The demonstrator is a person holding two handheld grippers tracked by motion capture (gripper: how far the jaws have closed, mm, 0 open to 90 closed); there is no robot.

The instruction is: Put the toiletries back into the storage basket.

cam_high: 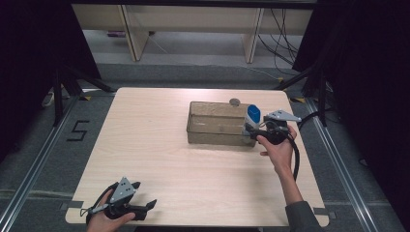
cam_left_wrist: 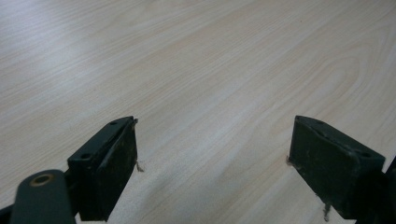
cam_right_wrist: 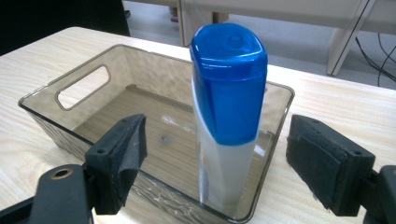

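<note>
A smoky clear plastic bin (cam_high: pixel 212 137) with cut-out handles sits right of the table's middle. A white bottle with a blue cap (cam_high: pixel 253 114) stands upright inside its right end. My right gripper (cam_high: pixel 247 131) is at that end, held by a hand. In the right gripper view its jaws are spread wide on either side of the bottle (cam_right_wrist: pixel 229 93), touching neither the bottle nor the bin (cam_right_wrist: pixel 79 67). My left gripper (cam_high: pixel 145 194) rests low at the table's front left corner. Its jaws are open over bare wood (cam_left_wrist: pixel 215 123).
A small round grey object (cam_high: pixel 235 101) lies on the table (cam_high: pixel 145 135) just behind the bin. Black tripod legs (cam_high: pixel 63 82) stand on the floor at the left, and cables (cam_high: pixel 283 38) run at the back right. Desk legs (cam_high: pixel 135 34) stand beyond the far edge.
</note>
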